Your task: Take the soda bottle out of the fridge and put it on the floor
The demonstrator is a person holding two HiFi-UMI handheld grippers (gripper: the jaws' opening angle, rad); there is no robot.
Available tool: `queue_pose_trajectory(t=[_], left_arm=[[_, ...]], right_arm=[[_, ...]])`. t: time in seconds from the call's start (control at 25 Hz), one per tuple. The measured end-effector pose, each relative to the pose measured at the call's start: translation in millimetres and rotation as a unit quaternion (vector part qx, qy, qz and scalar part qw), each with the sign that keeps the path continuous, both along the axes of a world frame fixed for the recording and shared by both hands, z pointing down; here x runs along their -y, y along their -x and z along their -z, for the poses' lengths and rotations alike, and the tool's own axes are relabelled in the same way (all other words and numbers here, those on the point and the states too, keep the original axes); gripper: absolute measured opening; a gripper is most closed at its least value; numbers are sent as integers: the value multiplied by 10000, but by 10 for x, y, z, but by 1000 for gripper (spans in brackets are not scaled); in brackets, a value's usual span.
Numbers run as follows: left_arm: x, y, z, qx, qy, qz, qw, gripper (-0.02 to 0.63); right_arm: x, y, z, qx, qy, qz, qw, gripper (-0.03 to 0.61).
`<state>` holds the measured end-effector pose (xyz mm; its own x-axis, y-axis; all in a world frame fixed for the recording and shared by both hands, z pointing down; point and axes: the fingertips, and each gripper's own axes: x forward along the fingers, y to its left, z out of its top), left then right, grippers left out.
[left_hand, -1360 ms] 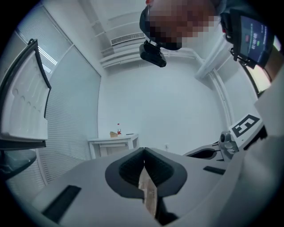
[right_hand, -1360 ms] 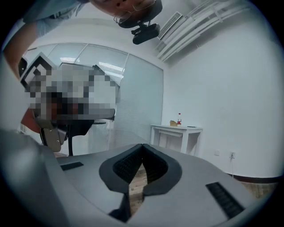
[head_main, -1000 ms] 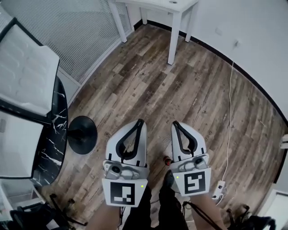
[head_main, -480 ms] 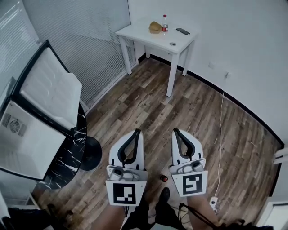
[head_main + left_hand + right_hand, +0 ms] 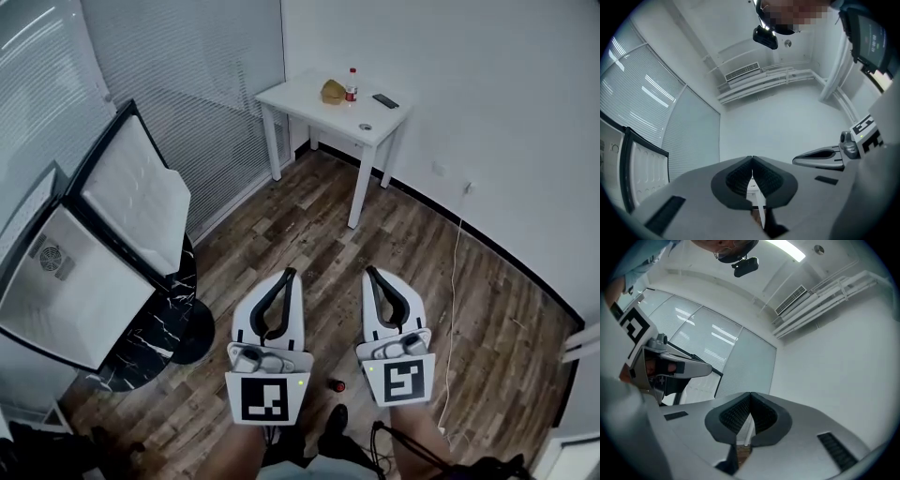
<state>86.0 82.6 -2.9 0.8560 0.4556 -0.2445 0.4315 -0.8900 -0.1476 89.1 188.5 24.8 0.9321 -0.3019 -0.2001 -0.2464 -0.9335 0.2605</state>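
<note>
In the head view a small red cap (image 5: 338,385) shows on the wooden floor between my two grippers, close to a dark shoe (image 5: 335,418); it looks like the top of a bottle standing there, its body hidden from above. My left gripper (image 5: 288,273) and right gripper (image 5: 369,272) hang side by side above the floor, both shut with nothing in them. The left gripper view shows its pads (image 5: 740,178) meeting, and the right gripper view shows the same (image 5: 736,414). The white fridge (image 5: 66,281) stands at the left with its door (image 5: 131,192) open.
A white table (image 5: 309,98) stands against the far wall with a second red-capped bottle (image 5: 352,84), a brown object (image 5: 332,91) and a dark phone (image 5: 384,100). A black marbled round stand (image 5: 173,309) sits under the fridge. A white cable (image 5: 452,281) runs down the right.
Both grippers and the head camera have risen. The floor has dropped away, the red cap looks smaller and lower, and the white table and fridge door have come fully into view.
</note>
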Motion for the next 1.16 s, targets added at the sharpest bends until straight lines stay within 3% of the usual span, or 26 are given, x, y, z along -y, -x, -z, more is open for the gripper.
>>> queue_pose_trajectory(t=[0.2,1.16], left_arm=[[64,64,130,-103,56,48,9999,17],[171,-133,-2,112,91,104,9998,17]], right_arm=[[72,47,115,-100,1,-30,9999,11],[135,-72,71,-104,10,-121,9999,11]])
